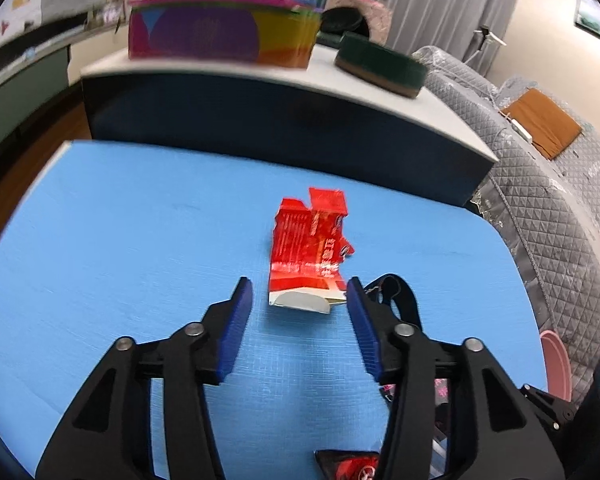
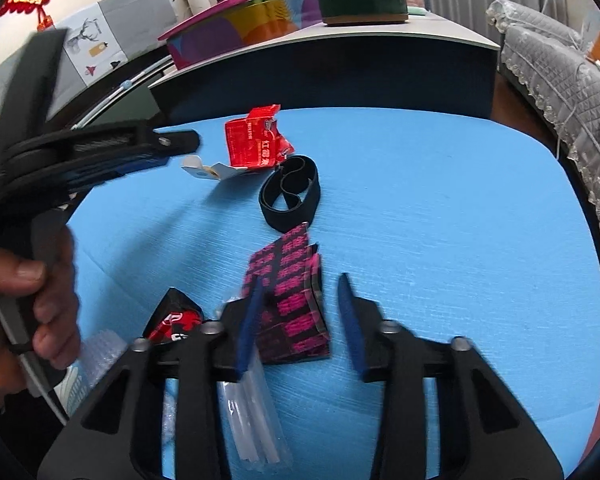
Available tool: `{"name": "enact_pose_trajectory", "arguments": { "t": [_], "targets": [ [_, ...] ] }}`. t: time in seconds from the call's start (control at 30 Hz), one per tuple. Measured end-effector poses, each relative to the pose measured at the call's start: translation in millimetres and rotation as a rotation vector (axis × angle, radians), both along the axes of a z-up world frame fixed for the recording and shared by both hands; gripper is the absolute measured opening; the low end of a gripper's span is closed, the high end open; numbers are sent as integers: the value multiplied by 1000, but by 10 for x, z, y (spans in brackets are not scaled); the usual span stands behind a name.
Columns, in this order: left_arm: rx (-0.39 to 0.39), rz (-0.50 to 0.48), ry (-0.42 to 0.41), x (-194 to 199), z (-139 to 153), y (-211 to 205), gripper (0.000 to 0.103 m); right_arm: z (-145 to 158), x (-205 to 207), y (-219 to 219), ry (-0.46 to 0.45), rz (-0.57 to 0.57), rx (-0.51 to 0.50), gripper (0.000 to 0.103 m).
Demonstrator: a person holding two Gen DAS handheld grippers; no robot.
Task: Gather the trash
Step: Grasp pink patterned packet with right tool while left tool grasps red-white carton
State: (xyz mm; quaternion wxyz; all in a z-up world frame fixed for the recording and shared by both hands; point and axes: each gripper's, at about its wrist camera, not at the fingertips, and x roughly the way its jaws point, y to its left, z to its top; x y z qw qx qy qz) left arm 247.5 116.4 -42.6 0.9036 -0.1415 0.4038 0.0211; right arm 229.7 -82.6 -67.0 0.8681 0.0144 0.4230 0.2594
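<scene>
Judging by how much litter lies on the blue table [image 2: 440, 208], the collecting has barely begun: nothing is held in either tool, and no piece can be seen inside a bin. A pink rounded container [image 1: 556, 364] shows at the lower right edge of the left wrist view, just off the table; whether it is the bin I cannot tell.

Still to gather, as the right wrist view shows: a flattened red cardboard carton with a white torn flap [image 2: 252, 146] in the upper middle, a black elastic band loop [image 2: 290, 192] just below it and touching it, a black wrapper printed with pink characters [image 2: 292, 300] in the centre, a small black and red crumpled packet [image 2: 174, 320] at lower left, and a clear plastic sleeve of white sticks [image 2: 252, 412] at the bottom.

The left gripper [image 1: 300, 294] has its jaws open. The red carton [image 1: 310, 248] lies flat just ahead of them, its white flap end nearest, almost between the blue tips but not touched by either.

The right gripper [image 2: 300, 292] also stands with jaws apart, holding nothing. The pink-printed wrapper lies flat beneath and between them, hard against the left jaw in the frame, with bare table between it and the right one.
</scene>
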Motion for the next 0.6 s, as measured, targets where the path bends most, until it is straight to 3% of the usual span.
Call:
{"name": "enact_pose_trajectory", "arguments": {
  "t": [0.23, 0.6],
  "targets": [
    [-117, 17, 73, 124, -246, 112, 50, 66, 3, -37, -37, 13, 1, 19],
    [-90, 15, 108, 129, -282, 64, 50, 126, 42, -163, -77, -63, -16, 14]
  ]
}}
